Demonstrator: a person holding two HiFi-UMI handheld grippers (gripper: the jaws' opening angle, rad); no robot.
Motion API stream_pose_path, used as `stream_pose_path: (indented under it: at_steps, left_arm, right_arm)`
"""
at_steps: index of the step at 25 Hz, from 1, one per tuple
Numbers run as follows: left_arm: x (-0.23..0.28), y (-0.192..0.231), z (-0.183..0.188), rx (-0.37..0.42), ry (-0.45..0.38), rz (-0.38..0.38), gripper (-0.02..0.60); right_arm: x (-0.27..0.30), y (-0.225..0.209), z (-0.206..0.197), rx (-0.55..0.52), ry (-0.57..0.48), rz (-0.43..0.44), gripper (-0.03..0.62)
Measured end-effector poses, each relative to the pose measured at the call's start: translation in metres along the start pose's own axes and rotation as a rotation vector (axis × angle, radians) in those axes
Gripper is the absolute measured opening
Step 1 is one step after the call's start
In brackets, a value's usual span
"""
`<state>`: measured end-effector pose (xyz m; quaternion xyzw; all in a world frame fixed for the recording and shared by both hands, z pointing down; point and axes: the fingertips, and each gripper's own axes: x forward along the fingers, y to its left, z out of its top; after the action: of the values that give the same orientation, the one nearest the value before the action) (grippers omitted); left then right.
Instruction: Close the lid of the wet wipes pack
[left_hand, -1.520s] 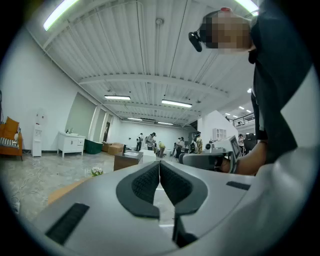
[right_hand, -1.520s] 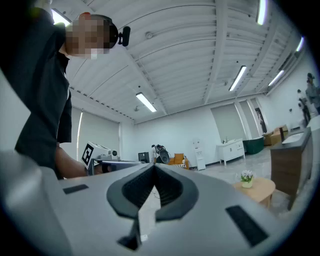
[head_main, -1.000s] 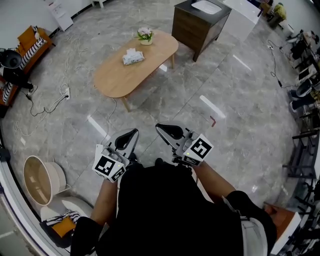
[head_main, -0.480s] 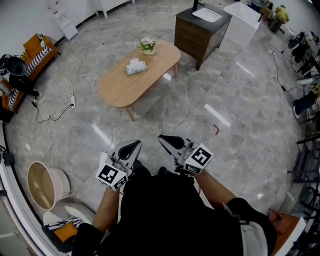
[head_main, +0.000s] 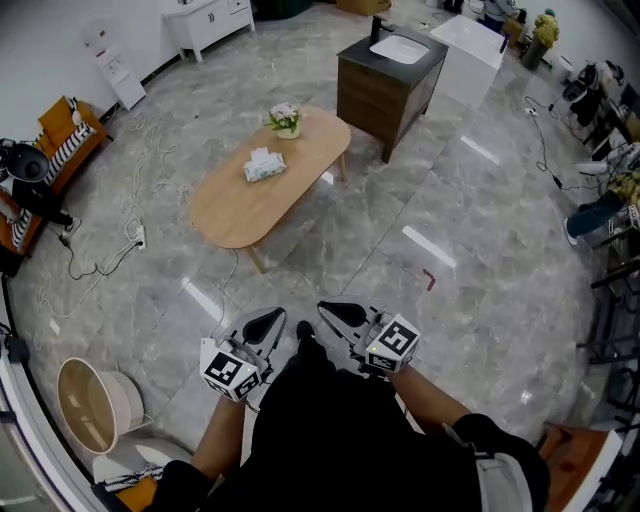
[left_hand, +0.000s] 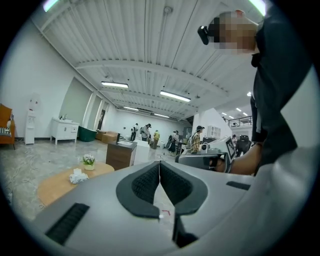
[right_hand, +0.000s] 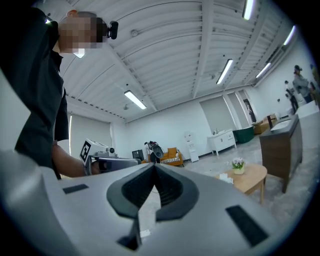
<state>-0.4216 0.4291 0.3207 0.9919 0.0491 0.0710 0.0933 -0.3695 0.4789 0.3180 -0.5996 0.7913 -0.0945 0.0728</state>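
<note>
Left gripper (head_main: 268, 320) and right gripper (head_main: 335, 312) were both closed, holding nothing. Wipes pack (head_main: 264, 166) lay on the table (head_main: 232, 208), well away.

Wet wipes pack (head_main: 264, 166): we see it on the table (head_main: 235, 205), beside the flower pot (head_main: 286, 121).
Cabinet (head_main: 378, 80): behind the table, rightward.
Left gripper (head_main: 266, 322), right gripper (head_main: 335, 312): side by side before us, well apart from the table.
</note>
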Motion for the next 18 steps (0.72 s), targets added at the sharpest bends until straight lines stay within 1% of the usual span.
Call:
stream_pose_path:
  at_steps: [2, 4, 6, 8, 11, 15, 18]
  left_arm:
    - [0.01, 0.009, -0.001, -0.01, -0.001, -0.011, 0.017]
    - [0.019, 0.023, 0.004, -0.023, -0.02, -0.003, 0.017]
    - [0.031, 0.042, 0.011, -0.05, -0.049, 0.006, 0.017]
    - [0.046, 0.059, 0.016, -0.061, -0.058, -0.002, 0.017]
    - [0.064, 0.084, 0.026, -0.068, -0.062, -0.011, 0.016]
    - [0.088, 0.127, 0.037, -0.094, -0.086, -0.005, 0.016]
    - [0.108, 0.158, 0.048, -0.118, -0.104, -0.014, 0.015]
  right_arm:
    - [0.003, -0.01, 0.002, 0.0, 0.007, -0.014, 0.011]
    - [0.007, -0.02, 0.005, -0.001, 0.013, -0.028, 0.011]
    - [0.011, -0.037, 0.007, -0.002, 0.026, -0.047, 0.011]
    - [0.018, -0.056, 0.008, 0.008, 0.042, -0.065, 0.011]
    - [0.035, -0.081, 0.017, 0.01, 0.055, -0.078, 0.011]
    - [0.064, -0.117, 0.029, 0.006, 0.053, -0.094, 0.011]
    - [0.085, -0.142, 0.043, -0.011, 0.053, -0.11, 0.011]
